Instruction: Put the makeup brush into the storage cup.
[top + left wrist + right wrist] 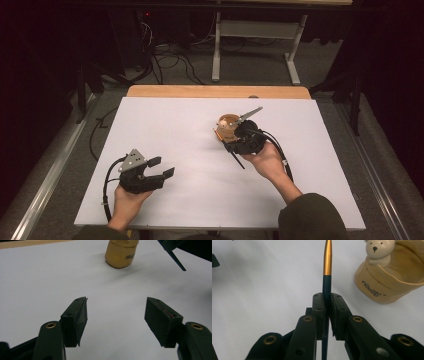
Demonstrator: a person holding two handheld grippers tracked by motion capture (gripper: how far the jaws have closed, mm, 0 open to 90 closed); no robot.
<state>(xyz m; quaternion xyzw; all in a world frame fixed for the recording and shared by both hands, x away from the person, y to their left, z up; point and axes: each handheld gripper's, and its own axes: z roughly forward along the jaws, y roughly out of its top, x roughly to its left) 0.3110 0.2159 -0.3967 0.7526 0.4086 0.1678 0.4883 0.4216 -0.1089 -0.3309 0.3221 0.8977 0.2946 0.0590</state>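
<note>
A tan cup (226,123) with a small bear figure (378,250) on its rim stands right of the middle of the white table sheet (200,195). My right gripper (233,140) hangs right beside the cup, shut on a dark pen (327,265) with a gold tip. The pen runs up between the jaws, with the cup (384,287) to its right. Its tail end (237,159) sticks out below the hand. My left gripper (162,166) rests at the lower left, open, with nothing between its fingers (77,315). It faces the cup (121,255) across the bare sheet.
A wooden table edge (215,91) borders the sheet at the back. Beyond it are floor cables (170,60) and a white metal stand (255,30). Metal rails (55,165) run along both sides of the table.
</note>
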